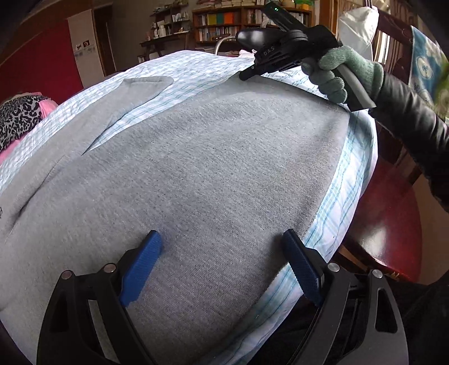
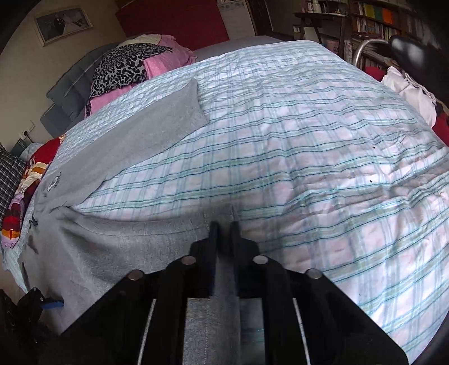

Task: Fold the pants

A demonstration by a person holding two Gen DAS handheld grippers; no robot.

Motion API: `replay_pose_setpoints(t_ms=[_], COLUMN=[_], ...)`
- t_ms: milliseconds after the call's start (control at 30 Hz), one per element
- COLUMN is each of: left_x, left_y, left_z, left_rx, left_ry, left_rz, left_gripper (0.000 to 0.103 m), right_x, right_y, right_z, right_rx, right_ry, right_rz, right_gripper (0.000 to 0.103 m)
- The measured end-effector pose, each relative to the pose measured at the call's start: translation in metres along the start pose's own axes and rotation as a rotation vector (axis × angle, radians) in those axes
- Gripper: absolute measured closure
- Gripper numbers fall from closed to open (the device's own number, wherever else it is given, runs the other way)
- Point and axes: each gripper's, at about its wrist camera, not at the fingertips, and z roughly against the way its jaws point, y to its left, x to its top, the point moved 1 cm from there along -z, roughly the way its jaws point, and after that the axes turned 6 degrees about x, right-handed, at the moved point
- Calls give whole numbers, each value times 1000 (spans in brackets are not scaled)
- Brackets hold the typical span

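Note:
Grey sweatpants (image 1: 196, 157) lie flat on a bed with a blue-checked cover (image 1: 196, 70). My left gripper (image 1: 221, 247) is open, its blue fingers (image 1: 143, 264) resting on the near leg close to the bed's edge. My right gripper (image 2: 223, 227) is shut on the hem of that leg; it also shows in the left wrist view (image 1: 247, 74), held by a green-gloved hand (image 1: 342, 75) at the leg's far end. In the right wrist view the pants (image 2: 118, 241) spread left, the other leg (image 2: 168, 118) pointing toward the pillows.
A leopard-print and pink pile (image 2: 132, 64) sits at the head of the bed. Colourful clothes (image 2: 25, 182) lie at the left edge. A red wooden chair (image 1: 387, 224) stands beside the bed. White cloth (image 2: 409, 92) and bookshelves (image 1: 224, 22) are beyond.

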Motion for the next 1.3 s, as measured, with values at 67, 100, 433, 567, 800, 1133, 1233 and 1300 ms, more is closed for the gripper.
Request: replay_pose_setpoints(t_ms=[67,100,433,567,800,1133,1233,1300], left_x=[-2,-3,12,30,14,-24,-43,-61], left_y=[1,2,29,69,117,124,139,153], left_z=[0,0,28,32,1,33,62,80], left_rx=[-9,-14,-33,72,94,135,224,288], left_ry=[-7,-10,-61,-99,3,-53,-84,-88], left_rz=[4,8,82,163,342,383,412,452], left_gripper=[17,17,16,15,16,15,15,15], right_x=[4,4,-21,-54,-144,-197,-184,-172], right_y=[2,2,24,53,112,104,132,157], right_z=[5,5,13,55,63,71,80,79], right_rx=[-64,-89,-369,-292,-151,-156,-113,-66], right_ry=[-56,-62,-124,-184,-92,-74,-143,-177], right_rz=[31,42,210,248,409,346,383,406], right_gripper=[99,99,47,40,32,30,30,30])
